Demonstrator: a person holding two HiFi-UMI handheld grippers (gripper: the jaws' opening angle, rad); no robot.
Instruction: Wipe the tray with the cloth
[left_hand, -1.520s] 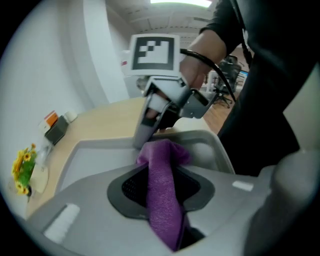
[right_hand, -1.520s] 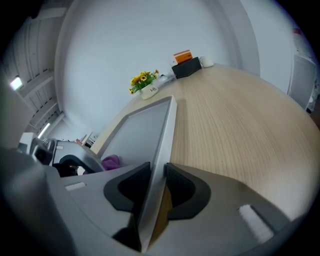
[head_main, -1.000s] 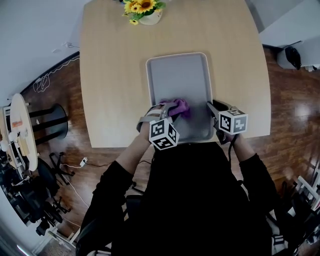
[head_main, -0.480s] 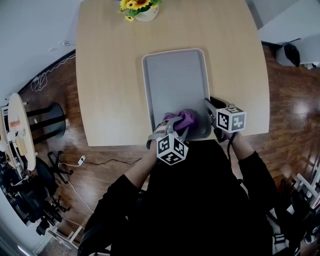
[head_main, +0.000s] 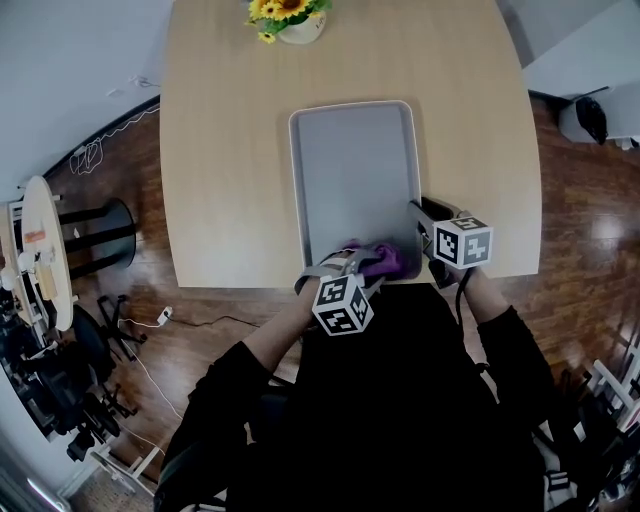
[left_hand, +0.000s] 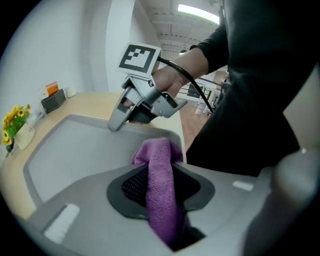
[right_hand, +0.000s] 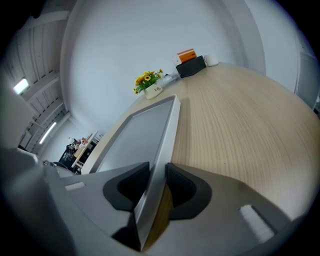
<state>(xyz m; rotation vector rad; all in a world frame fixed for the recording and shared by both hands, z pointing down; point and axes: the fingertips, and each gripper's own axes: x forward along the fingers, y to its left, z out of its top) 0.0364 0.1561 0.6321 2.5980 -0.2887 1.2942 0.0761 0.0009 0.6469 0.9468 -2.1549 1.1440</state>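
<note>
Our left gripper clamps the cloth at the tray's lower-right corner; we should press flat into that corner. Our right gripper, jaws just eased wider, pinches the right rim; we should hold firmer.

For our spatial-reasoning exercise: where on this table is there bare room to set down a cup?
Free: table left of the tray; table right of it, beyond the right gripper; the strip between tray and flowers. Crowded: the tray's near right corner, where the left gripper holds the cloth and the right, jaws just opened slightly, grips the rim.
</note>
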